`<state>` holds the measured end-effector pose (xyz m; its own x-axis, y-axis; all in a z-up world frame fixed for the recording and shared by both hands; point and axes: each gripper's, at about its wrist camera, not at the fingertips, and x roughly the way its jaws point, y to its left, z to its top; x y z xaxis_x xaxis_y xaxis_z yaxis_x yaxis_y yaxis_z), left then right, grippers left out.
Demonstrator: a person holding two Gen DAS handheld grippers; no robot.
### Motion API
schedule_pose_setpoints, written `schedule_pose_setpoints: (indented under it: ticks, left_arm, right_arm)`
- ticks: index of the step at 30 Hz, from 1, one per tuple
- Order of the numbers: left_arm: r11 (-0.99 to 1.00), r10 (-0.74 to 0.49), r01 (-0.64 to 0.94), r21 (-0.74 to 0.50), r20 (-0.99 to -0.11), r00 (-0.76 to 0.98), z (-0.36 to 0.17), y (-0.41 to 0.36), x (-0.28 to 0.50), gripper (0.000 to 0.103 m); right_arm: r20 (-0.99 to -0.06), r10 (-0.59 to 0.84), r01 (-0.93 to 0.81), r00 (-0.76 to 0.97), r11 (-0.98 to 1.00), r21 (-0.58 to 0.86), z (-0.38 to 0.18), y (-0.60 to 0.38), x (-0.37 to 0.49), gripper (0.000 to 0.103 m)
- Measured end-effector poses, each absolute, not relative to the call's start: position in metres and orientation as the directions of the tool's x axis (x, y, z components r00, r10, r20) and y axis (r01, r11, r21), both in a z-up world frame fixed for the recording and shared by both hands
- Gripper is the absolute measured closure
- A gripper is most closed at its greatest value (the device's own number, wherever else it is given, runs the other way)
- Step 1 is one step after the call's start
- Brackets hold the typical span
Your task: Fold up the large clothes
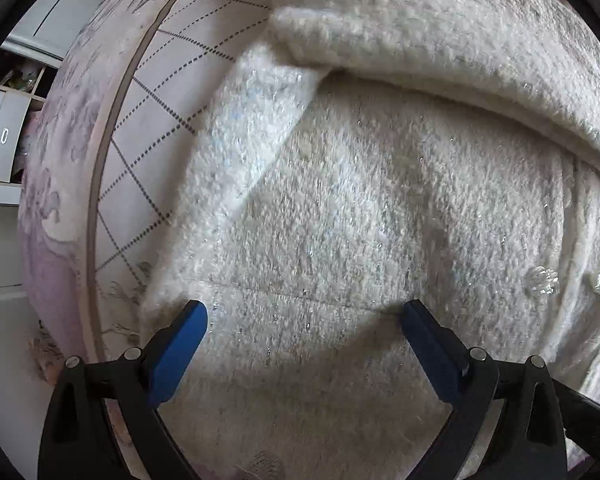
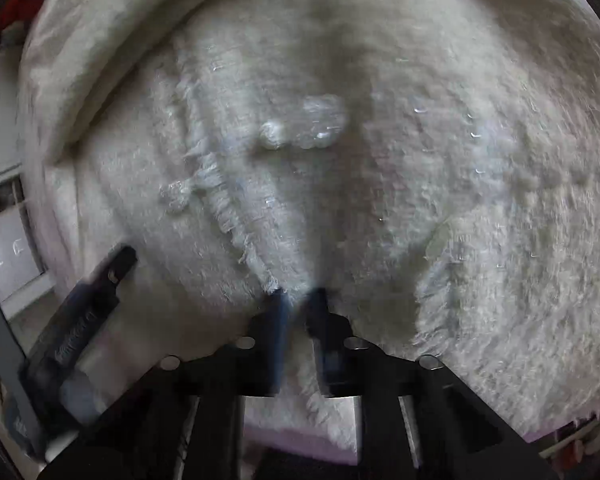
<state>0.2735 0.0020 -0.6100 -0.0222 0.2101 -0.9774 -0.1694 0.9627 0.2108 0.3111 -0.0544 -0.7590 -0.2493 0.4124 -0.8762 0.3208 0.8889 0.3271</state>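
A fluffy white knit cardigan point(image 1: 379, 208) with clear crystal buttons point(image 1: 541, 280) lies spread on a pale patterned bed cover point(image 1: 148, 128). A sleeve point(image 1: 419, 40) is folded across its upper part. My left gripper point(image 1: 303, 316) is open, its blue fingers hovering just over the cardigan's lower left part. In the blurred right wrist view the cardigan point(image 2: 419, 180) fills the frame, with buttons point(image 2: 319, 124) near its frayed front edge. My right gripper point(image 2: 300, 300) is shut on a pinch of the cardigan's fabric near that edge.
The bed's edge point(image 1: 100, 184) curves down the left, with white shelving and drawers point(image 1: 0, 148) beyond it. The other gripper's black body point(image 2: 80, 312) shows at the lower left of the right wrist view.
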Motion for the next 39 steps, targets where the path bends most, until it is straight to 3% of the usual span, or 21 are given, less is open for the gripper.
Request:
schedule_pose_setpoints:
  ticks: [1, 6, 11, 14, 16, 18, 23, 29, 30, 31, 36, 38, 39]
  left_arm:
    - [0.964, 0.198, -0.178, 0.197, -0.98, -0.014, -0.61, 0.004, 0.274, 0.002]
    - [0.971, 0.162, -0.178, 0.161, -0.987, -0.009, -0.61, 0.021, 0.28, 0.002]
    - [0.976, 0.12, -0.188, 0.105, -0.99, 0.069, -0.561, 0.025, 0.288, 0.003]
    - [0.982, 0.081, -0.177, 0.058, -0.989, 0.126, -0.528, 0.004, 0.298, 0.003]
    - [0.985, 0.074, -0.168, 0.048, -0.985, 0.157, -0.515, -0.022, 0.307, 0.003]
    - [0.984, 0.082, -0.172, 0.051, -0.981, 0.175, -0.509, -0.053, 0.322, 0.003]
    - [0.97, 0.153, -0.216, 0.109, -0.969, 0.197, -0.517, -0.122, 0.343, 0.003]
    - [0.923, 0.317, -0.255, 0.288, -0.945, 0.08, -0.584, -0.161, 0.356, 0.003]
    - [0.912, 0.337, -0.264, 0.313, -0.94, 0.049, -0.594, -0.161, 0.357, 0.003]
    - [0.907, 0.34, -0.272, 0.323, -0.94, 0.017, -0.605, -0.159, 0.358, 0.002]
    - [0.891, 0.316, -0.349, 0.29, -0.949, 0.018, -0.615, -0.147, 0.356, 0.0]
    - [0.882, 0.341, -0.351, 0.314, -0.94, 0.019, -0.61, -0.151, 0.356, 0.0]
    - [0.877, 0.356, -0.349, 0.329, -0.934, 0.016, -0.607, -0.152, 0.356, 0.0]
  right_arm:
    - [-0.882, 0.411, 0.334, -0.23, 0.885, 0.325, -0.754, -0.054, 0.309, 0.102]
    - [-0.847, 0.453, 0.178, -0.279, 0.891, 0.418, -0.738, -0.019, 0.3, 0.102]
    - [-0.817, 0.517, 0.28, -0.257, 0.849, 0.449, -0.718, -0.062, 0.306, 0.099]
    - [-0.895, 0.428, 0.296, -0.123, 0.877, 0.379, -0.664, -0.121, 0.317, 0.078]
    - [-0.941, 0.336, 0.332, -0.04, 0.893, 0.304, -0.628, -0.172, 0.327, 0.054]
    - [-0.972, 0.235, 0.336, -0.002, 0.916, 0.221, -0.607, -0.216, 0.342, 0.05]
    - [-0.983, 0.174, 0.258, 0.052, 0.949, 0.182, -0.6, -0.292, 0.39, 0.05]
    - [-0.973, 0.209, -0.016, -0.101, 0.977, 0.212, -0.693, -0.289, 0.455, 0.05]
    - [-0.964, 0.232, -0.063, -0.127, 0.968, 0.241, -0.705, -0.286, 0.461, 0.063]
    - [-0.952, 0.289, -0.059, -0.103, 0.953, 0.296, -0.71, -0.293, 0.465, 0.084]
    - [-0.771, 0.637, 0.316, -0.031, 0.738, 0.596, -0.746, -0.368, 0.459, 0.091]
    - [-0.744, 0.666, 0.314, -0.045, 0.717, 0.623, -0.751, -0.373, 0.456, 0.091]
    - [-0.76, 0.647, 0.271, -0.059, 0.744, 0.611, -0.744, -0.371, 0.456, 0.086]
